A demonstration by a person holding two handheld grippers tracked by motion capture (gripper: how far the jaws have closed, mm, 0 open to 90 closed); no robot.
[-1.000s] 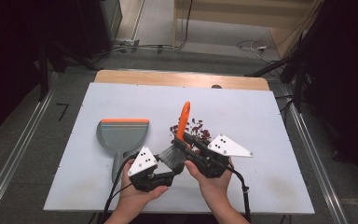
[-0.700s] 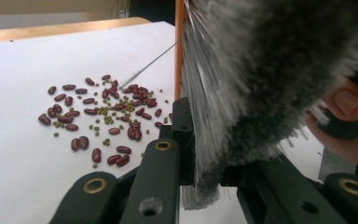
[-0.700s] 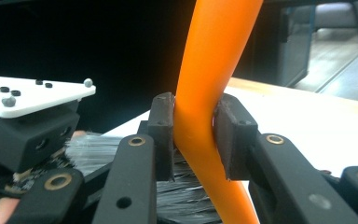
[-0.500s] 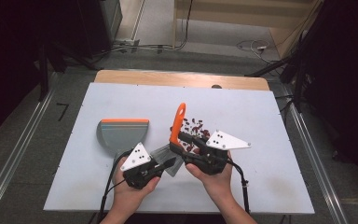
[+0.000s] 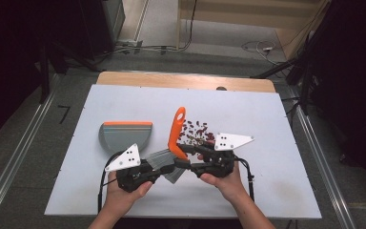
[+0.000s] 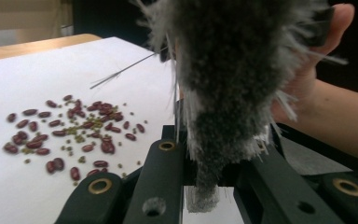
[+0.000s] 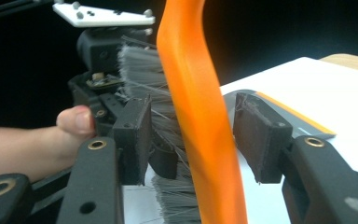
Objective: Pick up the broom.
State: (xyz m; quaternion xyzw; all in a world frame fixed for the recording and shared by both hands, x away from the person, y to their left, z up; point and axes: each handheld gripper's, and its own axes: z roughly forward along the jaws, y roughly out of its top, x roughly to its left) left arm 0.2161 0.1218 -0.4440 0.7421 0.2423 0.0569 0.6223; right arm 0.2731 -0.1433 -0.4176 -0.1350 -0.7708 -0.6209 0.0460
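At table front, left tool (image 5: 164,168) clamped brush bristles (image 6: 223,93); right tool (image 7: 193,140) released handle (image 7: 191,93).

High view: overhead, facing forward-down on table (image 5: 124,95). Gripper views: close, low along jaws. All share brush (image 5: 177,136).

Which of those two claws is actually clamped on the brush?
The left claw: its jaws squeeze the grey bristles of the brush. The right claw stands open around the orange handle, pads apart from it.

Left gripper (image 5: 158,168) and right gripper (image 5: 187,163): black bodies, brass-ringed screws. Each carries a grey three-cornered plate. Black cables trail behind.
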